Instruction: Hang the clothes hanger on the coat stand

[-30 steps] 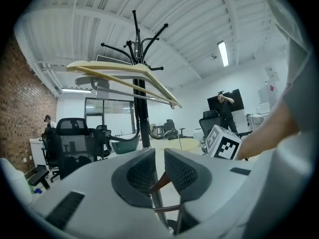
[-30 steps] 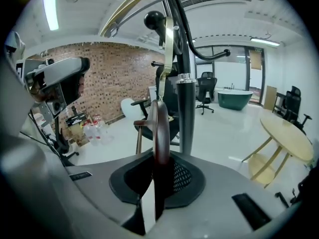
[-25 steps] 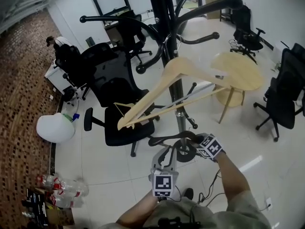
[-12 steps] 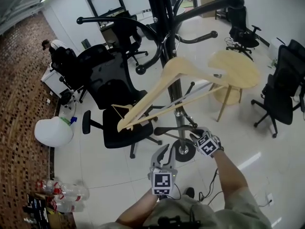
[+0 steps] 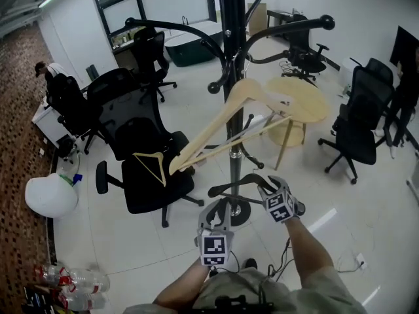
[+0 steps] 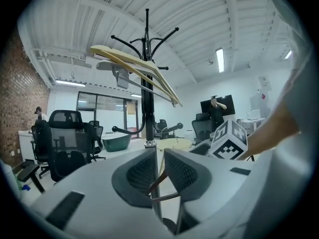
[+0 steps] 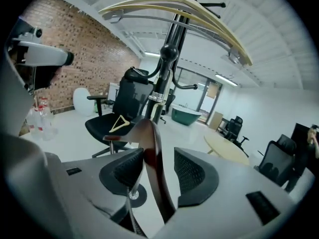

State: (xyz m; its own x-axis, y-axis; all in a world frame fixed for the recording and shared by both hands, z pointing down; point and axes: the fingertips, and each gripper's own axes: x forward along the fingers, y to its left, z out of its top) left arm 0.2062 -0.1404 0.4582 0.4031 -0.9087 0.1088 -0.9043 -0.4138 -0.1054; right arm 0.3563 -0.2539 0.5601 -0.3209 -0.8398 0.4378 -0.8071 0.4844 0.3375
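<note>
A dark brown wooden clothes hanger [image 5: 242, 183] is held in the air at the lower centre of the head view, just in front of the tall black metal coat stand [image 5: 230, 44] and low beside its pole, not hooked on any arm.

The left gripper [image 5: 217, 209], below the hanger's left end, has its jaws drawn close together. In the left gripper view [image 6: 160, 166] they pinch the hanger's thin brown bar [image 6: 155, 183] and a metal rod.

The right gripper [image 5: 267, 190] is at the hanger's right end. In the right gripper view [image 7: 159, 171] its jaws stand apart around the hanger's broad arm [image 7: 152, 153]. The arm lies against the pad on the left of the frame, with a gap at the other pad.

A second hanger of pale wood with a metal bar [image 5: 249, 106] hangs tilted from the stand at the centre of the head view. It shows high in both gripper views [image 6: 134, 63] [image 7: 174, 9], beside the pole [image 6: 146, 83] [image 7: 172, 39].

A black office chair [image 5: 141, 162] stands at centre left of the head view, with a small pale hanger [image 5: 152, 167] lying on its seat. A round pale wooden table [image 5: 298, 100] stands at the upper right.
</note>
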